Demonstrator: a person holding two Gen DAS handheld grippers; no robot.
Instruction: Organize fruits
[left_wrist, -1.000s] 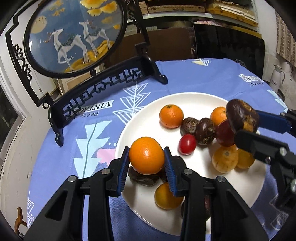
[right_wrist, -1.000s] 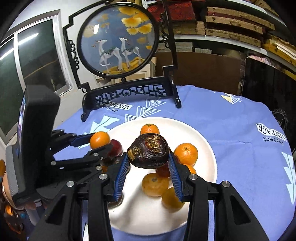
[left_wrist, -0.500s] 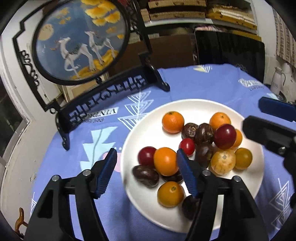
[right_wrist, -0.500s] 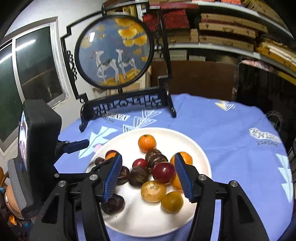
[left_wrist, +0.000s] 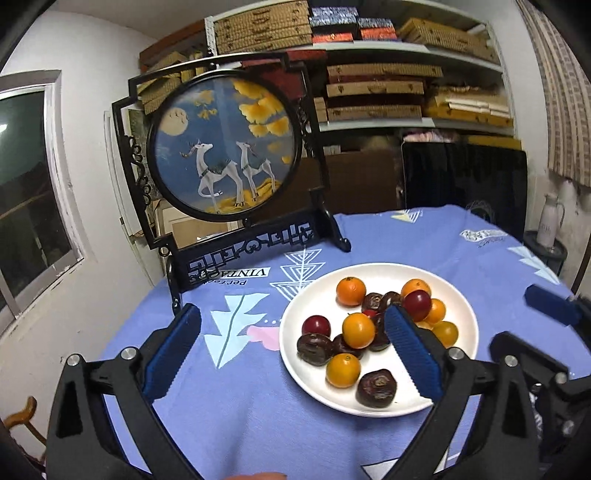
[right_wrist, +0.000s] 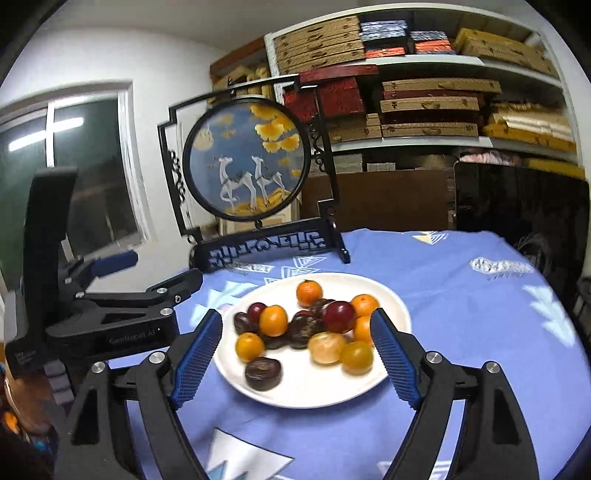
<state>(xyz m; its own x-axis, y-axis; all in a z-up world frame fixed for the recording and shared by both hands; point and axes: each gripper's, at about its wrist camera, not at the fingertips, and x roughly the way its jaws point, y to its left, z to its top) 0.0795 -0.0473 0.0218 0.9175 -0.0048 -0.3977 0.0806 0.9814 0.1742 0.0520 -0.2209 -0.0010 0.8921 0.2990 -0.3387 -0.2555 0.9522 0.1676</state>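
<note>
Both fruits left my claws and sit on the white plate (left_wrist: 466, 345). My left claw (left_wrist: 291, 352) and right claw (right_wrist: 297, 360) are opening, empty. The heaped orange (left_wrist: 357, 329) could roll off if bumped.

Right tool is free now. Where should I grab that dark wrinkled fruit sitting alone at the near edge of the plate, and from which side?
Take the dark wrinkled fruit across its widest middle, coming down from above and the near side. It lies apart on bare white plate, leaving room for both fingers. The right tool holds nothing, jaws opening.
</note>
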